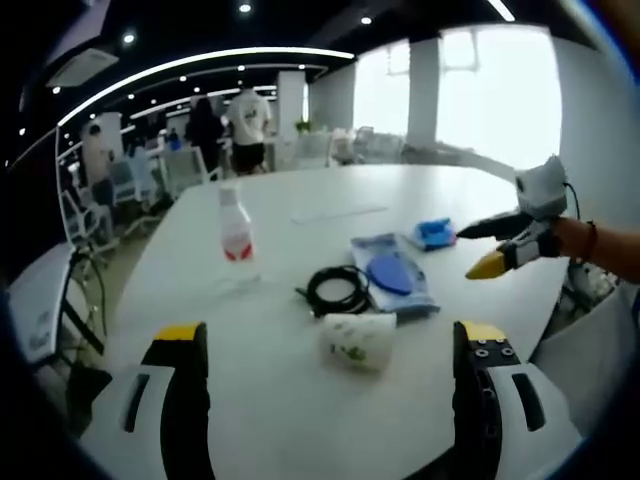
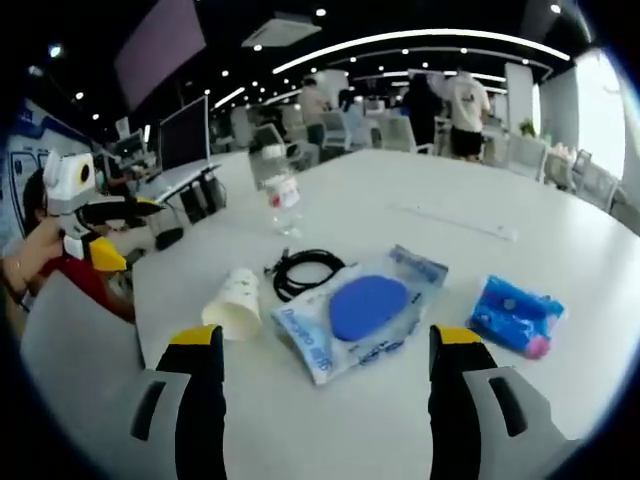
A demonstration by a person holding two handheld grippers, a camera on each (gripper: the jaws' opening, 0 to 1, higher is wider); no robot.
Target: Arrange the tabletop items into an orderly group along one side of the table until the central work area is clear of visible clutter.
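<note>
Still scattered mid-table [image 1: 300,420] — tipped paper cup [image 1: 358,340], black cable coil [image 1: 338,290], blue packet [image 2: 362,312], upright bottle [image 1: 235,237], small blue pouch [image 2: 516,314]; left gripper [image 1: 330,345] and right gripper [image 2: 325,345] spread wide, empty — seemingly poised for gathering.

A red-labelled clear plastic bottle [image 1: 235,238], coiled black cable [image 2: 303,272], green-printed white paper cup [image 1: 358,340] and blue disc in clear blue-printed packet [image 2: 366,309] lie on the white worktop [image 2: 400,420].

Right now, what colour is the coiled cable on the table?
Black; the coiled cable shows best in the right gripper view.
</note>
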